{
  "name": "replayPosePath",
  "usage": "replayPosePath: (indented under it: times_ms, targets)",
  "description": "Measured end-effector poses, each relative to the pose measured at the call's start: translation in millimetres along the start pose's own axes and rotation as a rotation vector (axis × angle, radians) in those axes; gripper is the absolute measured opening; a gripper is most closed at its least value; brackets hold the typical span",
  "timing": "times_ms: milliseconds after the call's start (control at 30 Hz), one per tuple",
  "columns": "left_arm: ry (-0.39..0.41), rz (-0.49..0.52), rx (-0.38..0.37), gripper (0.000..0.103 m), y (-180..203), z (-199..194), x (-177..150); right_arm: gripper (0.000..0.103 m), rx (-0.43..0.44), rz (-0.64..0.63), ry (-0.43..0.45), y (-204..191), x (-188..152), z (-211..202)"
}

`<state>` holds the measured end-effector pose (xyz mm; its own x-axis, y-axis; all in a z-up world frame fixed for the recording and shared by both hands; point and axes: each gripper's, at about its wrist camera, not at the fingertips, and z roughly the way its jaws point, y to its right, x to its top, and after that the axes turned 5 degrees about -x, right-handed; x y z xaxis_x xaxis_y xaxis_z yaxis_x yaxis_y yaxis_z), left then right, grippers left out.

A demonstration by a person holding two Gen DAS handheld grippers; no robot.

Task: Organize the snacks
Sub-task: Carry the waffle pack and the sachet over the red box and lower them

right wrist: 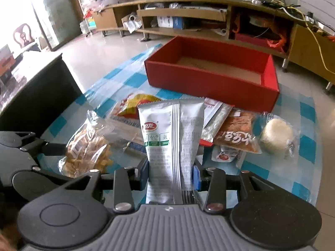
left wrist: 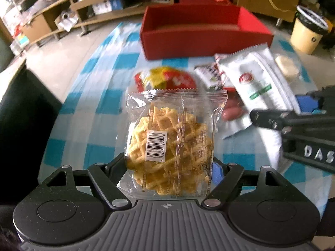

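Note:
My left gripper [left wrist: 169,167] is shut on a clear bag of yellow lattice crisps [left wrist: 167,144] and holds it upright above the checked table. That bag also shows in the right wrist view [right wrist: 88,150]. My right gripper [right wrist: 170,175] is shut on a silver-white snack packet [right wrist: 171,138], also seen in the left wrist view [left wrist: 257,83]. The red open box [right wrist: 209,79] stands beyond both, with nothing visible inside it; it also shows in the left wrist view [left wrist: 201,31].
On the blue-checked tablecloth [right wrist: 129,81] lie a red-yellow chip bag [right wrist: 134,104], a brown pastry pack [right wrist: 236,133], a round white cake [right wrist: 276,136] and small sachets. A dark chair [right wrist: 41,96] stands left. A bin [left wrist: 307,33] stands far right.

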<state>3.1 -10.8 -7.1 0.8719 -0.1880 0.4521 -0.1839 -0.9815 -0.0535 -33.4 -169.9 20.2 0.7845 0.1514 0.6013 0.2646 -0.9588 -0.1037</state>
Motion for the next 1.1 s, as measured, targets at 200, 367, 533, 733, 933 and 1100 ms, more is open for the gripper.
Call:
replayPosePath:
  times_ms: [200,367,533,733,933,1100]
  targets:
    - [0.038,0.017,-0.019,0.083,3.5,6.5,24.2,0.039,-0.005,0.044,0.014,9.1,10.9,-1.4]
    - [0.057,0.026,-0.029,0.083,1.3,12.2,44.3,0.039,-0.004,0.067,0.038,14.4,23.8,-3.9]
    - [0.085,0.036,-0.027,0.083,-0.6,15.3,66.1,0.039,-0.009,0.094,0.047,24.0,39.1,0.3]
    - [0.106,0.057,-0.020,0.083,4.6,19.9,90.2,0.039,-0.033,0.106,0.053,34.6,55.7,7.6]
    - [0.126,0.059,-0.007,0.083,9.6,24.4,114.8,0.039,-0.053,0.120,0.069,47.4,75.4,13.6]
    - [0.151,0.068,0.026,0.083,15.0,29.1,139.0,0.039,-0.055,0.142,0.079,60.7,97.4,22.5]
